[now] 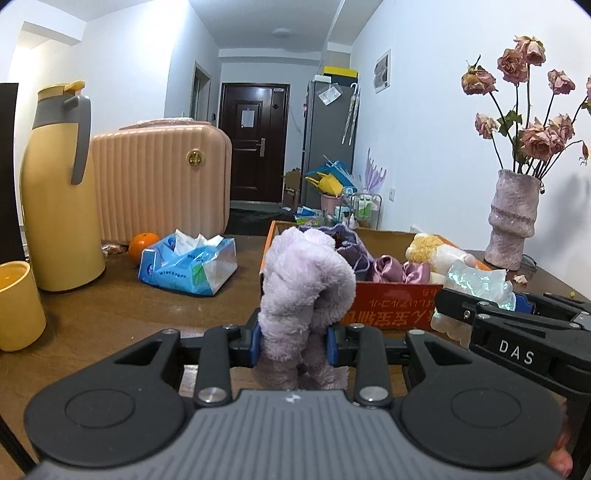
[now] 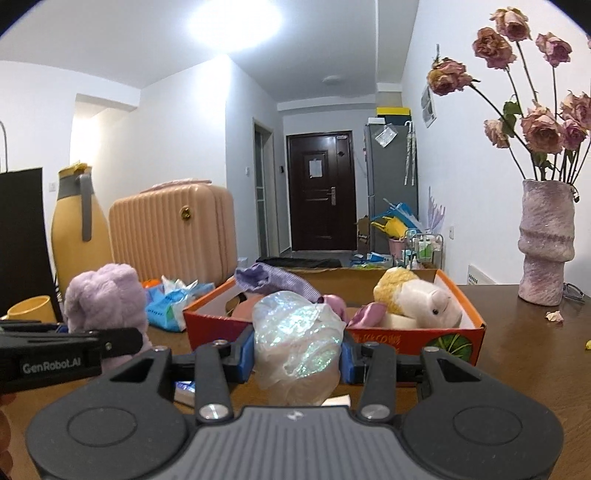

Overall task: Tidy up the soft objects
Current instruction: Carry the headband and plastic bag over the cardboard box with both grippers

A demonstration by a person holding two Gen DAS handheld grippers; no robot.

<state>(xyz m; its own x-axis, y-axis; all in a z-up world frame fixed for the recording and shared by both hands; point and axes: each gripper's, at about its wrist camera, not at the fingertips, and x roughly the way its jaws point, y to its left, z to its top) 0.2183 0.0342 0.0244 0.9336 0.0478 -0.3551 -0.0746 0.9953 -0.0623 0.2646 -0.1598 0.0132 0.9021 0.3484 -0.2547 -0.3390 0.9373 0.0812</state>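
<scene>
Before orange box [image 2: 380,338], "GenRobot.AI" left claw [image 1: 293,341] grasping lilac plush [image 1: 303,284], "DAS" right claw [image 2: 298,356] grasping iridescent bag [image 2: 299,332].

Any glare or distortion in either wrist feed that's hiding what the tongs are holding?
Right wrist view: ceiling light blows out white, but the iridescent pouch in the right tongs stays readable. Left wrist view: even lighting, purple plush in the left tongs sharp. Both: fisheye bends the edges, corners vignetted.

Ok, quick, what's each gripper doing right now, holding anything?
Left gripper: closed on the fluffy lilac plush, held near the orange box.
Right gripper: closed on the iridescent pouch, also near the box.
</scene>
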